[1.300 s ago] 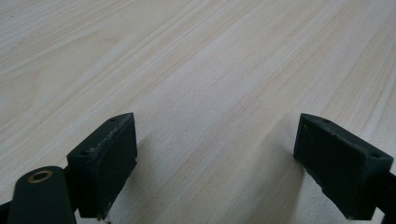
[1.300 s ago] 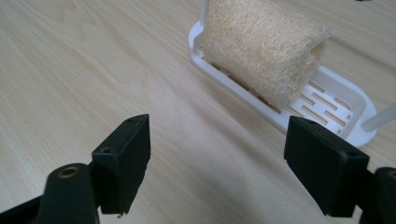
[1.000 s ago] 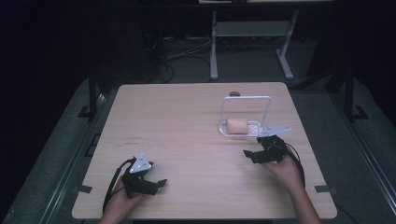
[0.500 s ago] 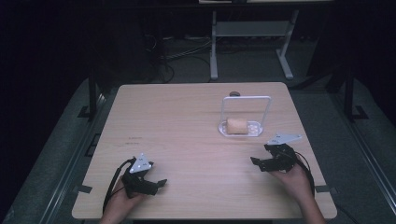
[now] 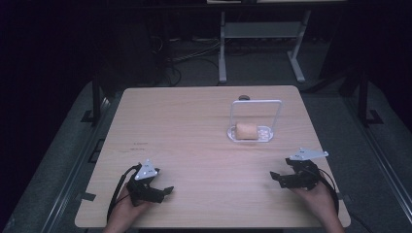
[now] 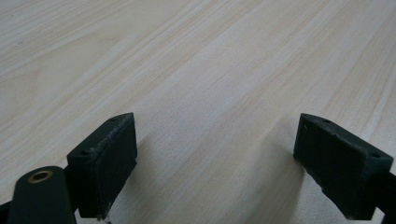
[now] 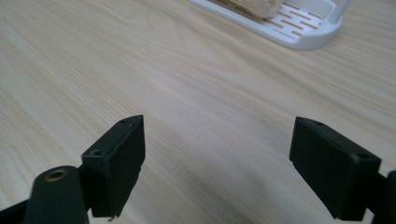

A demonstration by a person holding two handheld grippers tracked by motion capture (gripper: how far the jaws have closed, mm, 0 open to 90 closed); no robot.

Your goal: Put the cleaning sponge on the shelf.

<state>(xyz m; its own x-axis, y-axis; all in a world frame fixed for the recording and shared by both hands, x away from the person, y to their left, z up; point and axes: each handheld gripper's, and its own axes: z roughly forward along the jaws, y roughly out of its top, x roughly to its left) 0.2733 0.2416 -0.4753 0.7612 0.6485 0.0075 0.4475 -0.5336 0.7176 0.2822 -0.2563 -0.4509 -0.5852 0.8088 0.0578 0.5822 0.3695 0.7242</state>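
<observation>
A tan bread roll [image 5: 246, 130] lies on a small white slotted tray [image 5: 266, 136] with an upright white wire loop [image 5: 256, 101], right of the table's middle. My right gripper [image 5: 276, 178] sits low near the front right edge, well short of the tray, and is open. In the right gripper view its jaws [image 7: 217, 163] stand wide over bare wood and have just opened a little further with nothing between them; the tray [image 7: 303, 35] and roll [image 7: 257, 5] lie ahead at the top. My left gripper [image 5: 165, 190] rests open at the front left, with only wood between its jaws [image 6: 215, 163].
The light wooden table [image 5: 184, 126] has a small dark round fitting [image 5: 244, 97] near its far edge behind the tray. Beyond it a metal stand [image 5: 262, 39] and cables stand on the dark floor.
My right gripper has drawn back from beside the tray toward the front right edge. The left gripper has stayed put, and the tray and roll have not moved.
</observation>
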